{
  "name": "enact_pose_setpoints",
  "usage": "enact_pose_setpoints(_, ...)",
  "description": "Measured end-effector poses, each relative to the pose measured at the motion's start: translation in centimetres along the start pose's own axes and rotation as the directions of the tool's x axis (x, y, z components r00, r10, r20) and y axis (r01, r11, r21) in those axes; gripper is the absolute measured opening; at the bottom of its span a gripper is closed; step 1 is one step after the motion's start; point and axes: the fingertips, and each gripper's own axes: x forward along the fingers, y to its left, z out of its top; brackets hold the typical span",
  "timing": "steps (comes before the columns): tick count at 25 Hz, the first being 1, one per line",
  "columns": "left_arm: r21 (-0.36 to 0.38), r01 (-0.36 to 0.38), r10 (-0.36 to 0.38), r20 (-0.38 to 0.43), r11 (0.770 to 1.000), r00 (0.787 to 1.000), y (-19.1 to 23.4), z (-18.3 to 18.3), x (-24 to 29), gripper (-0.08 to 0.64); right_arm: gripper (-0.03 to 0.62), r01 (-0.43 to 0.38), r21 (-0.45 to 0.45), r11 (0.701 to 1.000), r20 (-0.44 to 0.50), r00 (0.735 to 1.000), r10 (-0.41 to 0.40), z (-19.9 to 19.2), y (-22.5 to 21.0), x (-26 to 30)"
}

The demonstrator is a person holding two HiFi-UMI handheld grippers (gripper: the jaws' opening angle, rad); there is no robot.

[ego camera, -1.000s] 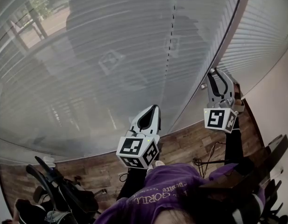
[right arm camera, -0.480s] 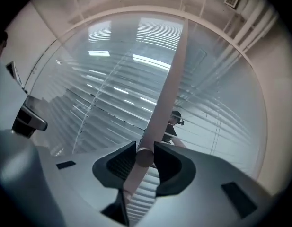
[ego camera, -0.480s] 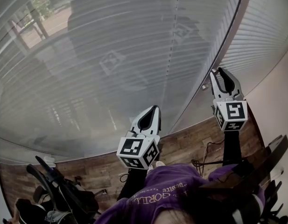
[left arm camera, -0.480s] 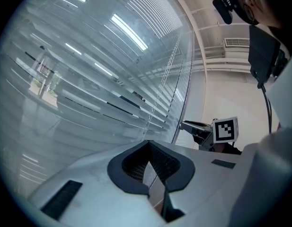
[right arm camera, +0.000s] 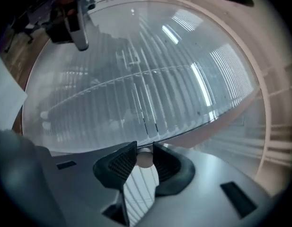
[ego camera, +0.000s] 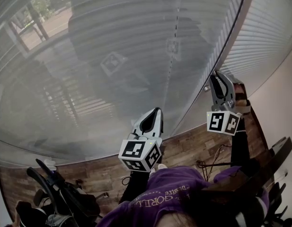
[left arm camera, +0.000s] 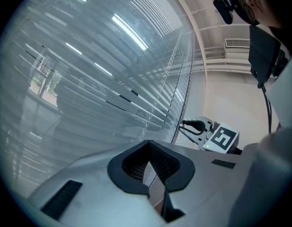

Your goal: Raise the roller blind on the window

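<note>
The right tool is pinching a small pale round knob. Its jaws have just been closing, and both pads look to be touching the knob. The knob sits low on the dark frame post at the window's right edge and seems to stick out level toward the tool. The left tool is held level beside it, pressed together on nothing, aimed at the glass and apart from it. Beyond both tools the blind hangs down over the whole pane. Its slats run level across the window, so the long axis lies side to side while the sheet itself drops top to bottom. A thin beaded cord hangs upright in front of it, between the two tools in the head view. Judging by this, the step in hand is taking hold of the control, and the blind is not yet raised. The next move probably calls for a firm pinch and a turn about the knob's own axis, since so small and round a thing could slip.
</note>
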Motion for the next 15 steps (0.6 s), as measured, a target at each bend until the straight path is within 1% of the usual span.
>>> enact_pose_setpoints(2,0.000,-0.001,0.001,-0.001,1.000,1.000,0.2,-0.2,-0.2,0.000,0.098,0.018,-0.108,0.994,0.012,1.000,-0.016,0.3,0.7,-0.2)
enact_pose_setpoints(3,0.000,-0.002,0.002,-0.001,1.000,1.000,0.3,-0.4,-0.2,0.000,0.085,0.032,-0.144,0.989,0.027,0.999,-0.028,0.6,1.0,-0.3)
enact_pose_setpoints(4,0.000,-0.004,0.004,-0.001,1.000,1.000,0.4,-0.5,-0.3,0.000,0.040,0.050,-0.165,0.985,0.046,0.998,-0.043,0.9,1.2,-0.4)
enact_pose_setpoints(5,-0.001,-0.005,0.005,-0.001,1.000,1.000,0.4,-0.6,-0.3,0.000,-0.005,0.068,-0.162,0.984,0.060,0.996,-0.059,1.1,1.2,-0.4)
enact_pose_setpoints(7,-0.002,-0.007,0.007,0.001,1.000,1.000,0.4,-0.4,-0.3,0.000,-0.005,0.096,-0.097,0.991,0.068,0.994,-0.089,1.3,0.4,-0.5)
enact_pose_setpoints(10,-0.005,-0.008,0.008,0.002,1.000,1.000,0.1,0.2,-0.2,0.000,-0.005,0.127,-0.011,0.992,0.092,0.988,-0.126,1.7,-0.9,-0.9)
enact_pose_setpoints(12,-0.006,-0.010,0.010,0.003,1.000,1.000,0.1,0.3,-0.1,0.000,-0.005,0.109,0.083,0.991,0.115,0.986,-0.119,2.2,-0.9,-1.2)
enact_pose_setpoints(13,-0.007,-0.011,0.011,0.003,1.000,1.000,0.1,0.3,-0.1,0.000,-0.004,0.090,0.156,0.984,0.128,0.986,-0.110,2.5,-0.8,-1.4)
enact_pose_setpoints(14,-0.007,-0.011,0.011,0.002,1.000,1.000,0.0,0.3,0.0,0.000,-0.005,0.065,0.242,0.968,0.144,0.984,-0.102,2.9,-0.7,-1.6)
enact_pose_setpoints(15,-0.007,-0.012,0.012,0.000,1.000,1.000,0.1,0.2,0.0,0.000,-0.004,0.036,0.336,0.941,0.162,0.982,-0.096,3.4,-0.8,-1.9)
